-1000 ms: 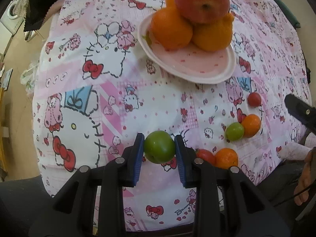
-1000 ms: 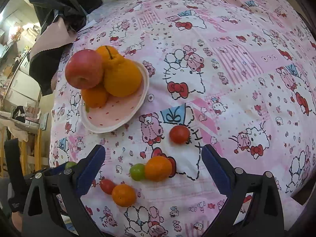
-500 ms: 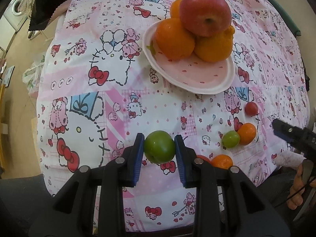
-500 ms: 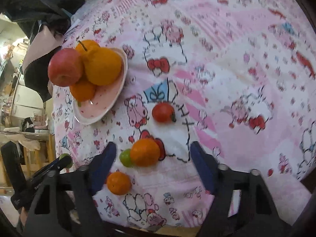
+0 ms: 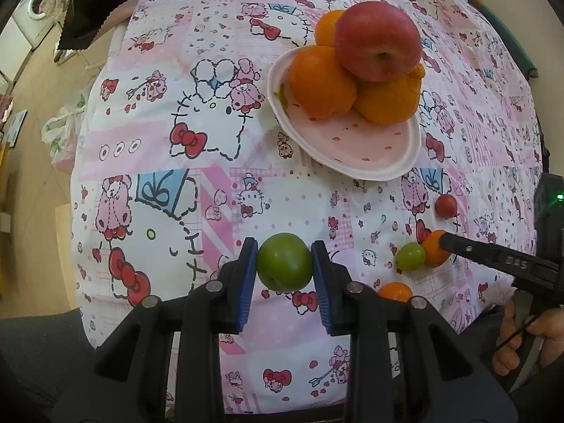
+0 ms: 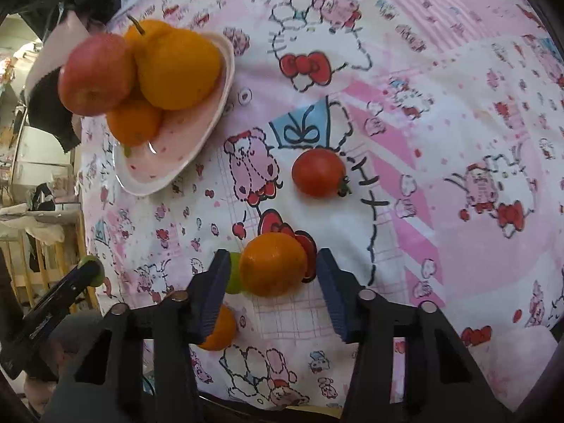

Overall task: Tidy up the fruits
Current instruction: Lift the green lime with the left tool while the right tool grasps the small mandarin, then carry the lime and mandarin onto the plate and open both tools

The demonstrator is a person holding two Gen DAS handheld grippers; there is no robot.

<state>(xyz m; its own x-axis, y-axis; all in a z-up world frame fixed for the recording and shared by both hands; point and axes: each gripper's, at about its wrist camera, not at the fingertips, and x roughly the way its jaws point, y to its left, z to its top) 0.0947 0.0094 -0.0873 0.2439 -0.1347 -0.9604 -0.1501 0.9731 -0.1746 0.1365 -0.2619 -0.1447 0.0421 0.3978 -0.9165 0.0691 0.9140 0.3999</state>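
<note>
Your left hand-held gripper (image 5: 284,268) is clamped on a green fruit (image 5: 284,267), held above the cartoon-print cloth (image 5: 197,162) on the bench. Your right hand-held gripper (image 6: 271,275) has just been closing, its jaws either side of a small orange (image 6: 273,263) on the cloth, with gaps still visible at both pads. Nearby: a tomato (image 6: 319,172); a pink plate (image 5: 352,155) holding three oranges (image 5: 320,83) topped by a red apple (image 5: 378,40).

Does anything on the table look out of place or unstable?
The red apple sits atop three oranges on the pink plate, so it might roll off. Several small fruits lie loose on the tablecloth, not yet sorted.
</note>
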